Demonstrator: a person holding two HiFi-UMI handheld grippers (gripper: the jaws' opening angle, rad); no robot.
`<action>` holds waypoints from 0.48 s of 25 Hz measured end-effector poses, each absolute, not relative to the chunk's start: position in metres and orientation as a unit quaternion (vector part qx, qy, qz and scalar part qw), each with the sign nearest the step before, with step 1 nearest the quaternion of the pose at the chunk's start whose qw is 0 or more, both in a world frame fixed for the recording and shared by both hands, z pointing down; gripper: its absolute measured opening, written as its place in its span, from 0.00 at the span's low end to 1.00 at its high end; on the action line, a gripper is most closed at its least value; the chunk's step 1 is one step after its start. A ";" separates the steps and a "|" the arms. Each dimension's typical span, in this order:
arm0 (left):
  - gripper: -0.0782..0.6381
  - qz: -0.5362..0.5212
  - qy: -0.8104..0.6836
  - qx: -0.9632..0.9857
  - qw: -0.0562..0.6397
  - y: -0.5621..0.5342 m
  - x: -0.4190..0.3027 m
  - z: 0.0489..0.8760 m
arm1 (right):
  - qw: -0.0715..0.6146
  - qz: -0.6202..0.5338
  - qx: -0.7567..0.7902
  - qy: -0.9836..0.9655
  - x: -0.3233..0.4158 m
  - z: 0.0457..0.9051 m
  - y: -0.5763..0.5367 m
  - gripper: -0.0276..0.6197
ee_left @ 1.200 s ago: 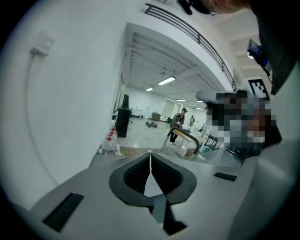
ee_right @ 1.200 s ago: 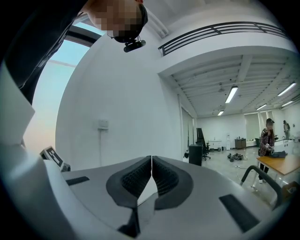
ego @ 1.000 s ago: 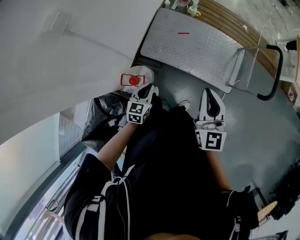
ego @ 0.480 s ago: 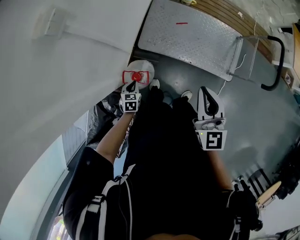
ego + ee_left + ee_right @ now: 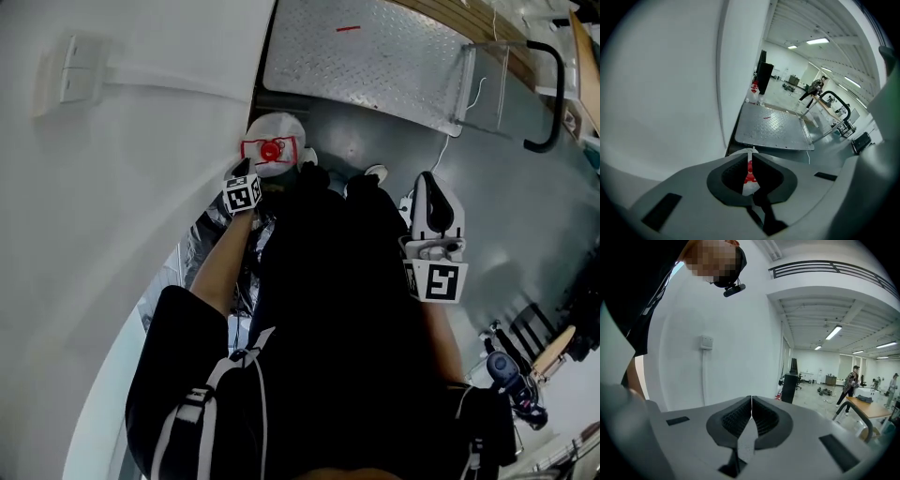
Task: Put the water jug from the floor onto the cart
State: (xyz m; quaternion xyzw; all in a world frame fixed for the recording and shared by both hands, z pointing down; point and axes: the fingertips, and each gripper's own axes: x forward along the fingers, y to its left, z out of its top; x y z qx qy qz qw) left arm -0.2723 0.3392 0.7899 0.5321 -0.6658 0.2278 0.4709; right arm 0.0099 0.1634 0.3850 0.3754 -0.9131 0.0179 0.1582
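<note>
Beside the wall (image 5: 141,141), water jug (image 5: 276,131) between cart (image 5: 375,66) and black bag (image 5: 208,234).

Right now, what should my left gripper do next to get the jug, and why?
Probably open the left gripper. Its jaws are together with nothing between them, right by the red top of the jug, which stands on the floor short of the cart. Shut jaws cannot take hold of it.

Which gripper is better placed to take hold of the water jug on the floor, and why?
Left. The left gripper sits right beside the water jug, pointing down at its red top, jaws shut. The right gripper hangs on the far side of the person's legs, aimed away at the room.
</note>
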 end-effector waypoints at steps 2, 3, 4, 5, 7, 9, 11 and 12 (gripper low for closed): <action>0.15 0.237 -0.657 0.543 0.467 0.347 -0.274 0.801 | 0.163 0.019 0.374 -0.913 0.005 0.388 0.170 0.07; 0.18 0.244 -0.651 0.547 0.467 0.352 -0.276 0.808 | 0.165 0.022 0.374 -0.913 0.003 0.391 0.172 0.07; 0.24 0.249 -0.645 0.548 0.470 0.356 -0.278 0.815 | 0.166 0.024 0.375 -0.912 0.003 0.392 0.173 0.07; 0.28 0.253 -0.641 0.547 0.475 0.359 -0.280 0.823 | 0.167 0.025 0.376 -0.911 0.003 0.393 0.173 0.07; 0.29 0.260 -0.634 0.541 0.488 0.366 -0.283 0.839 | 0.170 0.023 0.378 -0.910 0.004 0.394 0.173 0.07; 0.30 0.267 -0.628 0.531 0.503 0.373 -0.286 0.854 | 0.176 0.020 0.378 -0.909 0.004 0.398 0.173 0.07; 0.30 0.271 -0.624 0.521 0.516 0.377 -0.288 0.867 | 0.176 0.015 0.370 -0.912 0.000 0.400 0.172 0.07; 0.31 0.272 -0.624 0.515 0.521 0.379 -0.290 0.872 | 0.176 0.011 0.365 -0.914 -0.003 0.402 0.172 0.07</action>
